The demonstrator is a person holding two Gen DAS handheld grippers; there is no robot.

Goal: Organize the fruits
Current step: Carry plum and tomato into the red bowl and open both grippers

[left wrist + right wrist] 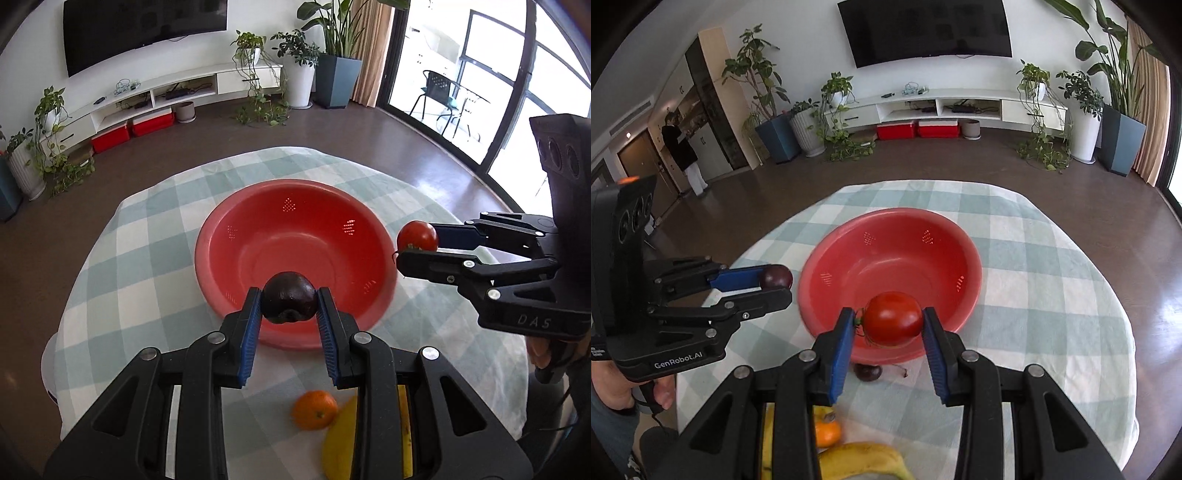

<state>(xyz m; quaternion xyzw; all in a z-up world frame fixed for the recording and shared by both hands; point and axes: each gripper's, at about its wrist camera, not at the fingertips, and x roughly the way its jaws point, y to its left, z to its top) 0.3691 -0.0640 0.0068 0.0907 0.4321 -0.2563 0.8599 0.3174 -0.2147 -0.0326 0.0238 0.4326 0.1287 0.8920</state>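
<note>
Nearest the left wrist camera, an orange and a yellow banana were seen lying on the checked tablecloth, touching each other and partly hidden behind the gripper's frame. In the right wrist view a second dark fruit was noted on the cloth just in front of the bowl's near rim, with a loose stem beside it. The left gripper was recorded closed on a dark purple plum, both blue pads pressed against its sides, the fruit held above the near rim of the red bowl. The right gripper was recorded closed on a red tomato, its pads gripping it left and right, with the green stem end turned toward the left pad; the tomato was likewise held over the bowl's near rim. In each view the other gripper was seen at the side of the bowl, clear of the cloth, with its fruit between its fingers. The bowl stood empty in the middle of the table, with small perforated patches visible on its inner wall. Beyond the table, brown floor, a low white media shelf, potted plants and a wall-mounted television were observed. A person was seen standing far off at left in the right wrist view.
</note>
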